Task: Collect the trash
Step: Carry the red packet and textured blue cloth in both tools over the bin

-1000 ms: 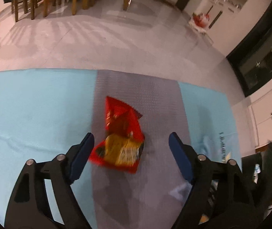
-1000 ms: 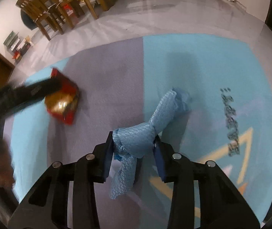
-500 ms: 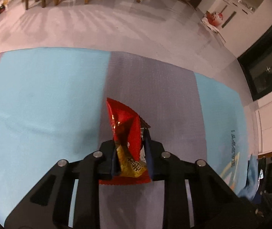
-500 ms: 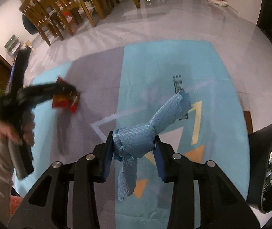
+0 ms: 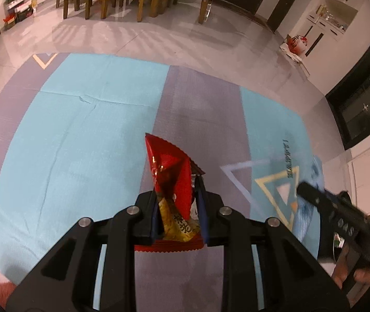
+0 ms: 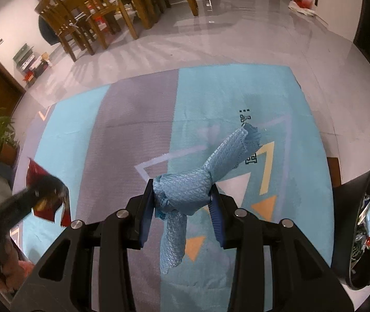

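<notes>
Carry step judged in hand: both items are lifted off the rug (image 6: 237,96) and not yet binned. Next move likely calls for swinging each load over the bin (image 6: 354,221) at the right edge and parting the jaws above its opening; trash is already seen inside.

Left tool (image 5: 178,208): jaws nearly together, clamped on a red wrapper (image 5: 170,171), which stands upright between them, its crimped lower edge hanging behind the pads.

Right tool (image 6: 182,202): jaws partly closed, clamped on a knotted blue cloth (image 6: 185,189); one end juts forward, the other droops below. Cloth is held near the bin, wrapper farther off.
</notes>
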A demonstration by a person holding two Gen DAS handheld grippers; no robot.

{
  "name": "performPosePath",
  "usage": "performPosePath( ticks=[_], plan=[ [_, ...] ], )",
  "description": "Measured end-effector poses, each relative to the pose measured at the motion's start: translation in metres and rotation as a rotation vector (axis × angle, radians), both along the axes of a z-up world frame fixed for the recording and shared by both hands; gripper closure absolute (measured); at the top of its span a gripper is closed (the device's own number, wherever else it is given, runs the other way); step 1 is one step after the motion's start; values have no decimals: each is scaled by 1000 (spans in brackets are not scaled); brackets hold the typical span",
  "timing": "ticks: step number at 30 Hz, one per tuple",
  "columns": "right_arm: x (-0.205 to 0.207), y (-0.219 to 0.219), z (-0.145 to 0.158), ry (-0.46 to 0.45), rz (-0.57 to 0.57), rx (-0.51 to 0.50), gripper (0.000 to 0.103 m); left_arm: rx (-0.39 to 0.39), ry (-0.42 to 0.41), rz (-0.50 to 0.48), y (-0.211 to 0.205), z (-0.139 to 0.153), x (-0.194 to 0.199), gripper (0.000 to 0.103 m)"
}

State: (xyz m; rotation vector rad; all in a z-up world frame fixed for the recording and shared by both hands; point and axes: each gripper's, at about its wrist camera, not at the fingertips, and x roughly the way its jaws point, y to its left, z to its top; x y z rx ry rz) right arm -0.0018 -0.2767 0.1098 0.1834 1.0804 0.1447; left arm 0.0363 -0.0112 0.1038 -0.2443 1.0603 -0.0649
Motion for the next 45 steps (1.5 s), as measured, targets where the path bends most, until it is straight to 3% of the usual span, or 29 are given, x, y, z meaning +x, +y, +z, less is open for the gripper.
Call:
performPosePath(
  ticks=[10, 27, 34, 45],
  plan=[
    [-14, -14, 43, -116, 2, 31, 63, 49, -115, -68, -43, 39, -26, 78],
    [-66, -135, 99, -298, -283, 27, 63, -8, -279, -303, -173, 81, -62, 77],
    [-99, -184, 106, -339, -409, 17, 63, -32, -292, -412, -236, 80, -71, 77],
    [-131, -265, 83, -272, -659, 39, 63, -108, -178, -608, -335, 53, -72, 77]
  ],
)
